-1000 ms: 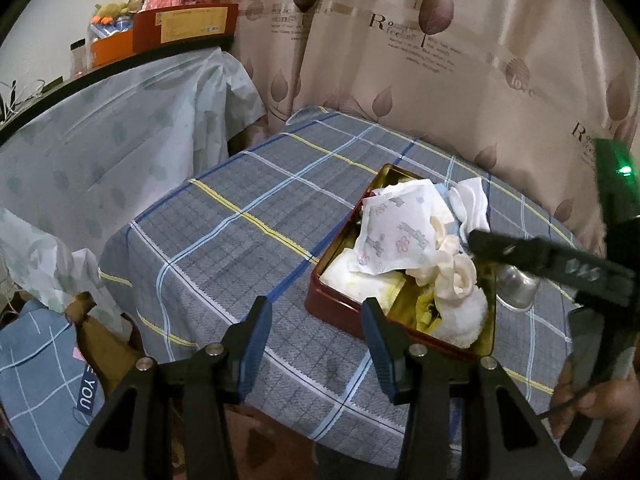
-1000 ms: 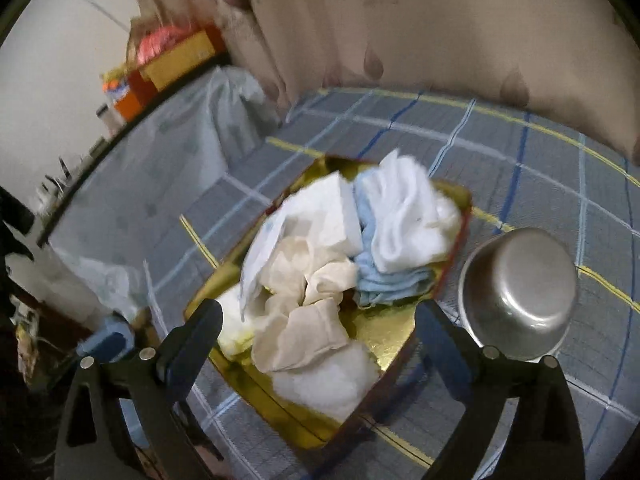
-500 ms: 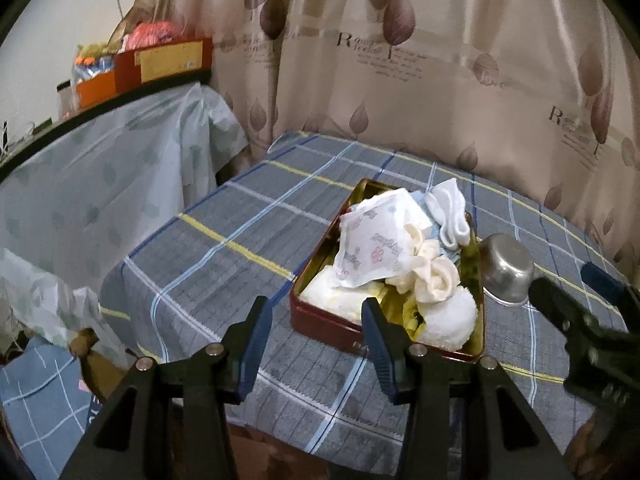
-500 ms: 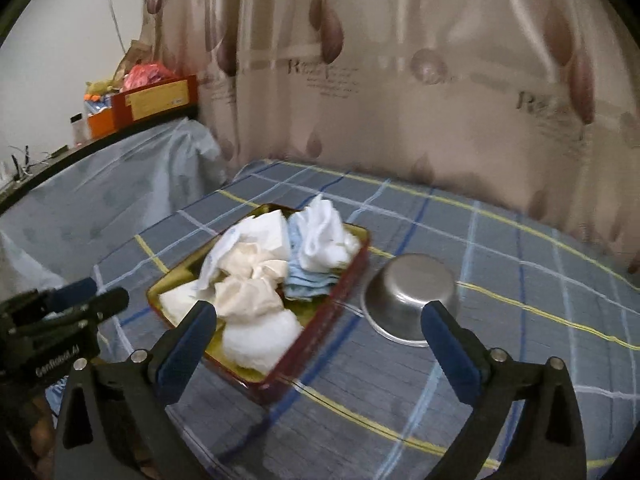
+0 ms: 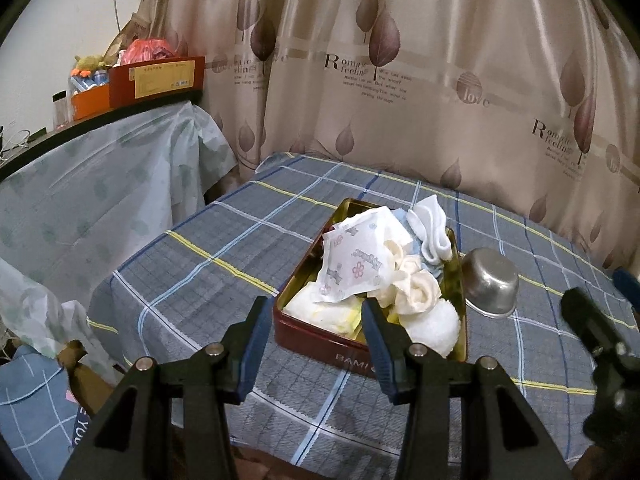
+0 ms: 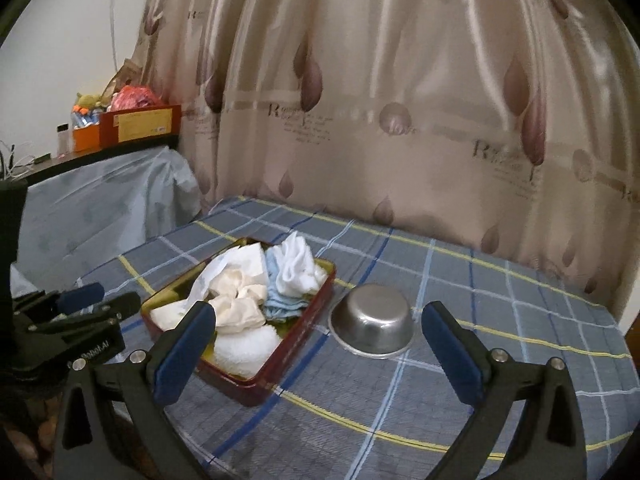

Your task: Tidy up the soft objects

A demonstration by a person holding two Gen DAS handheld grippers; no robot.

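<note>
Soft cloths, white, cream and pale blue, piled in red-walled gold tin on plaid table. Judged light, limp, compressible; best pinched at raised fold. Left gripper, right gripper held apart, empty.

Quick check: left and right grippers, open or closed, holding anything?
Left gripper: open, holding nothing, short of the red tin.
Right gripper: open wide, holding nothing, above the checked tablecloth.
</note>
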